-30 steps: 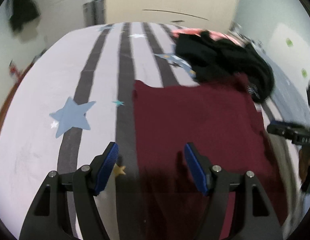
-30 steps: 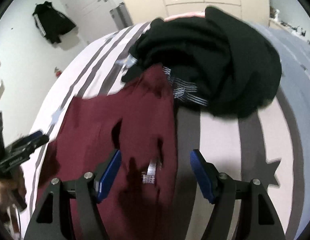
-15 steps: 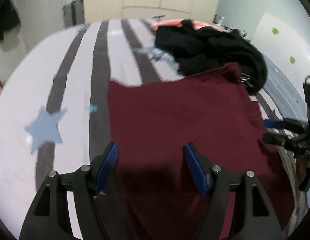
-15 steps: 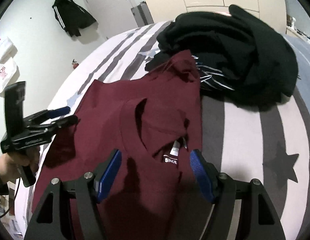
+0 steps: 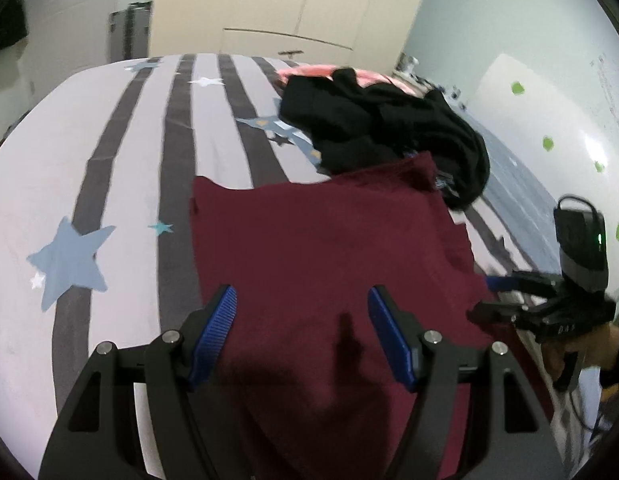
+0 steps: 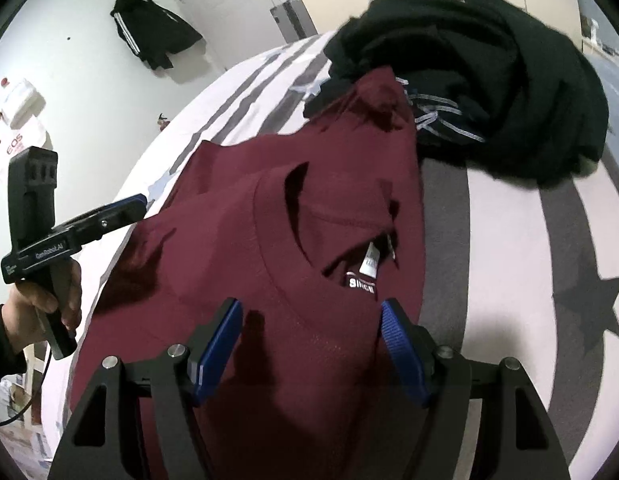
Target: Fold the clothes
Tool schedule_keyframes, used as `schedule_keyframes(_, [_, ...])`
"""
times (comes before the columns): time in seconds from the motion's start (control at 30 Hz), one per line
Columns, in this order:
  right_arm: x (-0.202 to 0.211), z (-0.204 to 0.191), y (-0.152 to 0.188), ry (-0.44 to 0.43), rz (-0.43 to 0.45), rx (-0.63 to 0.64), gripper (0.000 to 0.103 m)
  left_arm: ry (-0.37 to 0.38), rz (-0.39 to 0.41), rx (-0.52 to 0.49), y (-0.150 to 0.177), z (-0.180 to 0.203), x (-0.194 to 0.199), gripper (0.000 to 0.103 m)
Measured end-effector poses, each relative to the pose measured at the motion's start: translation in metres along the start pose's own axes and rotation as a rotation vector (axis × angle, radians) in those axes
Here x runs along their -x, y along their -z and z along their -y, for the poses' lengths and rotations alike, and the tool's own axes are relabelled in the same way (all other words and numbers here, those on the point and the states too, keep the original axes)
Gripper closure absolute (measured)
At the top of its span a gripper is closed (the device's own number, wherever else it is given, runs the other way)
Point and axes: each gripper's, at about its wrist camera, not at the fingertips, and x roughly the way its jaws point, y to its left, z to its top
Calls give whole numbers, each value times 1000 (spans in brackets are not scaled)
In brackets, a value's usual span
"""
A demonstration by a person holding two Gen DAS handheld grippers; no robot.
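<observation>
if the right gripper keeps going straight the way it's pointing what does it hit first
Most likely the maroon shirt, near its collar and neck label. The right gripper is open and empty, angled down at it; depth is hard to judge.

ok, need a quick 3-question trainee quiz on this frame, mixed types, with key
1. True or false: the left gripper is shut on the maroon shirt.
2. Multiple choice: in the right wrist view, the black clothes pile lies
A. on the floor
B. beyond the shirt, overlapping its far end
C. under the right gripper
3. Fill in: the bedsheet has grey stripes and ____ shapes.

Key:
1. False. Both grippers are open, poised over the shirt with nothing gripped.
2. B
3. star
</observation>
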Motion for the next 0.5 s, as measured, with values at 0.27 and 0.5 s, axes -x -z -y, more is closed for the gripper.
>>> schedule_keyframes(0.27, [4,6,6,-63,-3,-34,36,41,-119,28,15,-12,-23,37])
schedule_keyframes(0.5, [12,2,15,-110,-3,-50,36,104,-116,52,20,-11,-10,48])
